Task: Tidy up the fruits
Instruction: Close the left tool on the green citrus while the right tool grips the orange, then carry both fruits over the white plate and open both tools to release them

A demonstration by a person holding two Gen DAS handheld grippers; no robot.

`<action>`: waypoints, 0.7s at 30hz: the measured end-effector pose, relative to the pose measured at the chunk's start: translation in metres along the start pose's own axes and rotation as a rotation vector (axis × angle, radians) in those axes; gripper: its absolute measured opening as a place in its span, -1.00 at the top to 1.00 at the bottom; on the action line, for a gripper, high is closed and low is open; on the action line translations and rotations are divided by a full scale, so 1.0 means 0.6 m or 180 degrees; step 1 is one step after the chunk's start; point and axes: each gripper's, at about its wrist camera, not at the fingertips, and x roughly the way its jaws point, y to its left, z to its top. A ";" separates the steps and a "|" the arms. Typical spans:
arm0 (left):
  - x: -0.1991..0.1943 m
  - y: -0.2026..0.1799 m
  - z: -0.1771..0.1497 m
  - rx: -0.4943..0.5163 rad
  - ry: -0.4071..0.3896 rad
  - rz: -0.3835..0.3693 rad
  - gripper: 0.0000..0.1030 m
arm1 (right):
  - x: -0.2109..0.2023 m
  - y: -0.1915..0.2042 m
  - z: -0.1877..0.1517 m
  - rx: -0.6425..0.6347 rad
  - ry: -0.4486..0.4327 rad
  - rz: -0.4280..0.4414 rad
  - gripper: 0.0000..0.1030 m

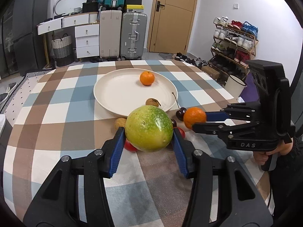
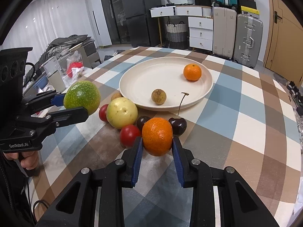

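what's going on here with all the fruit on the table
A person is sorting fruit onto a cream plate with two handheld grippers. The left gripper holds a green fruit; the right gripper has its jaws shut on an orange. The plate already has another orange and a small brown fruit. Cherries, tomatoes and a yellow fruit remain on the tablecloth.

The plate (image 2: 206, 87) looks smooth and matt. The cherries (image 2: 178, 125) are shiny. The surface (image 2: 236, 124) wears checked cloth, maybe soft.
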 end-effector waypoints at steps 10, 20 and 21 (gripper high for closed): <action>-0.003 0.021 0.024 -0.0054 -0.0121 0.0093 0.09 | -0.037 -0.009 0.012 0.0143 -0.0313 -0.0014 0.39; 0.021 0.043 0.054 -0.0099 -0.0209 0.0163 0.09 | -0.052 -0.021 0.023 0.0296 -0.0506 -0.0052 0.39; 0.025 0.045 0.058 -0.0105 -0.0214 0.0173 0.09 | -0.052 -0.022 0.024 0.0301 -0.0514 -0.0057 0.39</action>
